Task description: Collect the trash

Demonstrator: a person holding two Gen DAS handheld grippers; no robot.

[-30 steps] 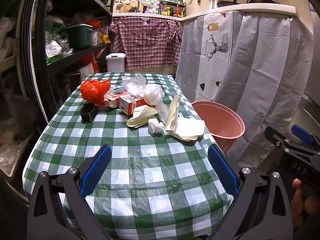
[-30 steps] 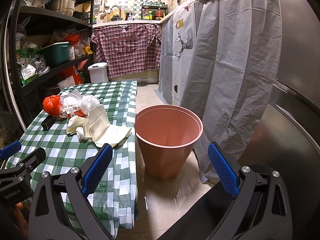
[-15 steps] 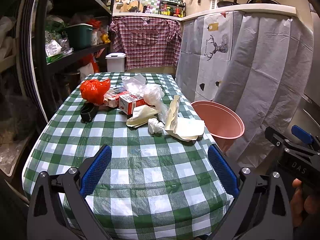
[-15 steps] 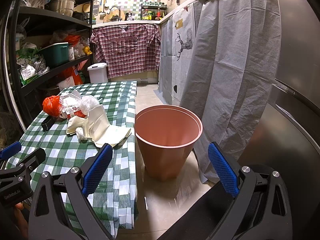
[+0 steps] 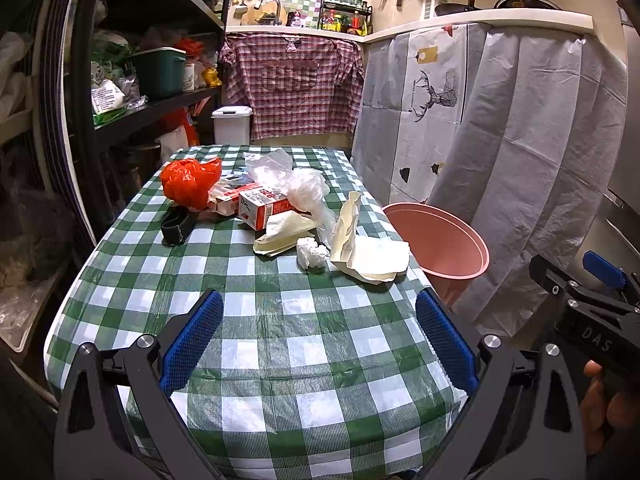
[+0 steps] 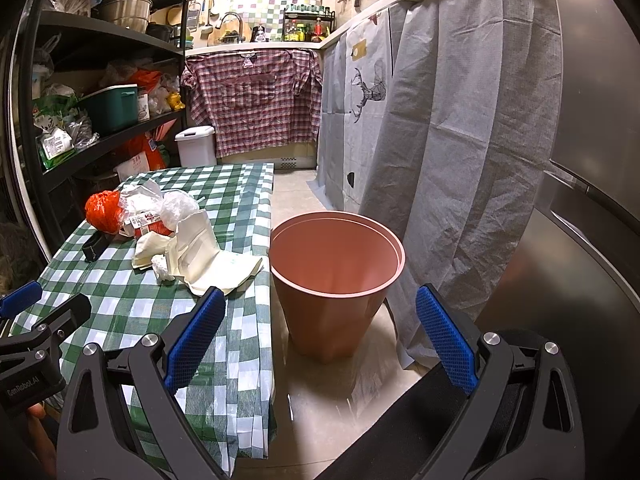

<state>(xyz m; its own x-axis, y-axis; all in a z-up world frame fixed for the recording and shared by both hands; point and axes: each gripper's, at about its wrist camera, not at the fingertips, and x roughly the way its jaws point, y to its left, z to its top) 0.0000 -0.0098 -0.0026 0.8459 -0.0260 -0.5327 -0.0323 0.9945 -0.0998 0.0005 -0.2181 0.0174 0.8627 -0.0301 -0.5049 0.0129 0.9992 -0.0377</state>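
Nothing has moved; I hold both tools, left tool (image 5: 318, 344) and right tool (image 6: 320, 340), released, trash (image 5: 280, 208) uncollected on the table (image 5: 280, 340), bin (image 6: 336, 276) empty.

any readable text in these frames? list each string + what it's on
"DAS": body of the right gripper, seen from the left wrist view.
"GenRobot.AI": body of the left gripper, seen from the right wrist view.
Red-and-white carton: print too blurred to read.
Packets on the shelf: print too small to read.
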